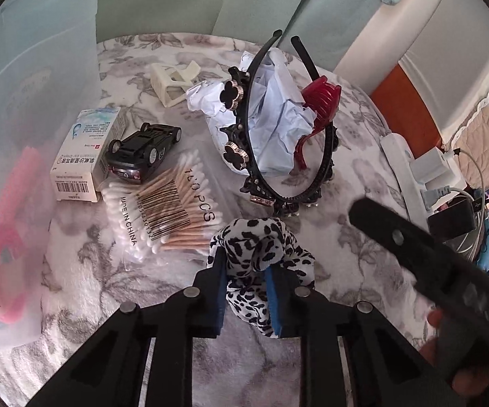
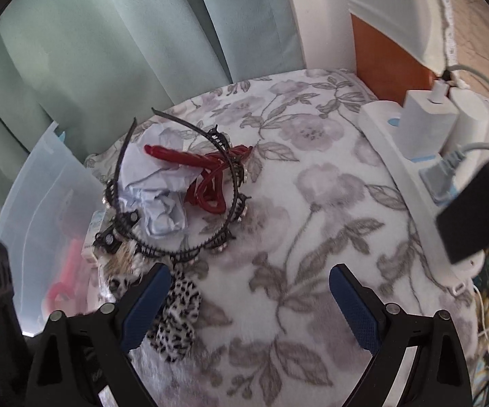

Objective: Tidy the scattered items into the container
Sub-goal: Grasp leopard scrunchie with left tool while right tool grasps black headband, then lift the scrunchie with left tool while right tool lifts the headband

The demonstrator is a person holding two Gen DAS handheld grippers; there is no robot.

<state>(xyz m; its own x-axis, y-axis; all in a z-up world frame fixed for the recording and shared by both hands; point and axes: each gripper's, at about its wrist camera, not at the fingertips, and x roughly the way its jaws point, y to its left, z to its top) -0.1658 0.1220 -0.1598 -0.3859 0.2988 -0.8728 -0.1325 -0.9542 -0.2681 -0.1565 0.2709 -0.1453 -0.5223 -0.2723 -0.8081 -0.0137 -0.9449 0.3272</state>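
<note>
My left gripper (image 1: 249,285) is shut on a black-and-white spotted fabric scrunchie (image 1: 261,247) that rests on the floral blanket. To the left lies a bag of cotton swabs (image 1: 166,210), with a black toy car (image 1: 142,152) and a small medicine box (image 1: 81,156) beyond it. Further back are a black headband (image 1: 278,156) around crumpled paper (image 1: 274,125), a red hair claw (image 1: 315,115) and a cream hair claw (image 1: 173,81). The translucent container (image 1: 24,135) stands at the far left with pink items inside. My right gripper (image 2: 251,302) hangs open over bare blanket, with the scrunchie (image 2: 176,318) beside its left finger.
A white power strip (image 2: 396,156) with chargers and cables runs along the right edge of the blanket (image 2: 312,220). Green curtains (image 2: 108,51) hang behind. A person's hand (image 1: 447,356) holds the right gripper at lower right in the left wrist view.
</note>
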